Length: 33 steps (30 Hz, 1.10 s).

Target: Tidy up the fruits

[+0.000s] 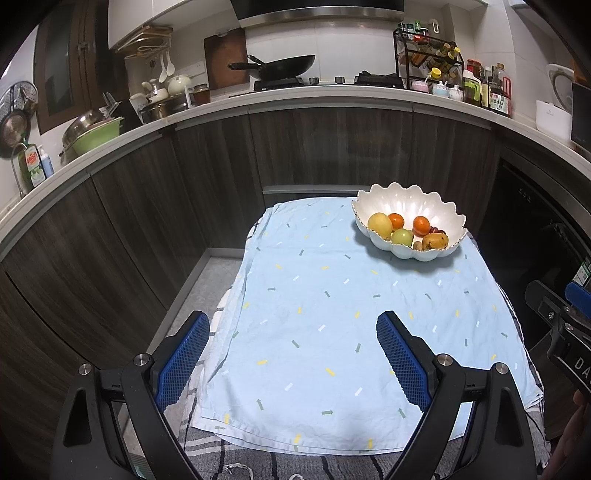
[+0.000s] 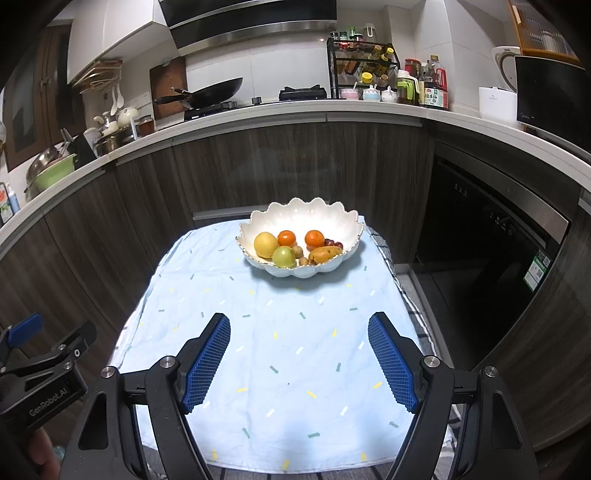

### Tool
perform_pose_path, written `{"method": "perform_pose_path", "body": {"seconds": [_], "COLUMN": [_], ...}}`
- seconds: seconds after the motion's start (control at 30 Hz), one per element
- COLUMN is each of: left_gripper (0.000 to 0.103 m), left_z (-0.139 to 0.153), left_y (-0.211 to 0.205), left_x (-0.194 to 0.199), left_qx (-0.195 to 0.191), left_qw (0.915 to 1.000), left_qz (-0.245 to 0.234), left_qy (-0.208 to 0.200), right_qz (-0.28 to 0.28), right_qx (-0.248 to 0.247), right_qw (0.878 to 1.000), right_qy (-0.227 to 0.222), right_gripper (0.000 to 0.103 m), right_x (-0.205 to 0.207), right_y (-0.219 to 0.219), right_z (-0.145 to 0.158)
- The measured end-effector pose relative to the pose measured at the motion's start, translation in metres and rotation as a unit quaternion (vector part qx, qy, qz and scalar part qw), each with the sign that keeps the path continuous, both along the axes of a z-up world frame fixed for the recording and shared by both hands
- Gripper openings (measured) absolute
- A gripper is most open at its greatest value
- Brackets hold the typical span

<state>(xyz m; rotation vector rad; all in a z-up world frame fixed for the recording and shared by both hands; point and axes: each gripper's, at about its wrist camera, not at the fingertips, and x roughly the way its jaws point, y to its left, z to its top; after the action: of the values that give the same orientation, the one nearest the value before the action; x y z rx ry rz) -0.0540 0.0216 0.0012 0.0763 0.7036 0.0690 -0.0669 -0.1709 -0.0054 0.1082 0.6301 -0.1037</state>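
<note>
Kitchen table: blue cloth over it.
Bowl: far right corner, fruits inside, well ahead of my fingers.
Left gripper: wide, empty.
Right gripper: wide, empty.
Room: bare cloth btw us.

I see even overhead light, glare on the cloth near the right gripper; heavy fisheye bend, dark corners; bg labels perhaps blurred.

Small kitchen, dark wood and white tops

Dark wood-grain cabinets run under a white countertop. On it sit a black wok on the stove, a spice rack and sauce bottles. A steel range hood hangs overhead, a black built-in appliance sits on the right, and the floor is grey.
</note>
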Motion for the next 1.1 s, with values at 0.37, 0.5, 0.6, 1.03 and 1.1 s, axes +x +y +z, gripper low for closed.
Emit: {"method": "perform_pose_path", "body": {"seconds": [0.37, 0.5, 0.6, 1.03, 1.1], "left_gripper": [0.093, 0.093, 0.093, 0.093, 0.093], "left_z": [0.0000, -0.0001, -0.0001, 0.0005, -0.0002], "left_y": [0.0000, 0.0000, -0.0001, -0.0001, -0.0001], "left_x": [0.0002, 0.0002, 0.0001, 0.0002, 0.0000], "left_qx": [0.000, 0.000, 0.000, 0.000, 0.002], "left_qw": [1.0000, 1.0000, 1.0000, 1.0000, 1.0000], "left_qz": [0.000, 0.000, 0.000, 0.000, 0.001], "left_qy": [0.000, 0.000, 0.000, 0.001, 0.000], "right_qz": [0.000, 0.000, 0.000, -0.002, -0.002], "right_qx": [0.001, 0.000, 0.001, 0.004, 0.005], "right_qw": [1.000, 1.000, 1.000, 1.000, 1.000], "right_qy": [0.000, -0.001, -0.001, 0.001, 0.002], "right_gripper": [0.078, 0.078, 0.078, 0.078, 0.078], "right_x": [-0.0006, -0.0006, -0.0006, -0.0012, -0.0013], "right_y": [0.0000, -0.0005, -0.0008, 0.0005, 0.0009], "right_z": [0.0000, 0.0001, -0.0001, -0.0016, -0.0018]}}
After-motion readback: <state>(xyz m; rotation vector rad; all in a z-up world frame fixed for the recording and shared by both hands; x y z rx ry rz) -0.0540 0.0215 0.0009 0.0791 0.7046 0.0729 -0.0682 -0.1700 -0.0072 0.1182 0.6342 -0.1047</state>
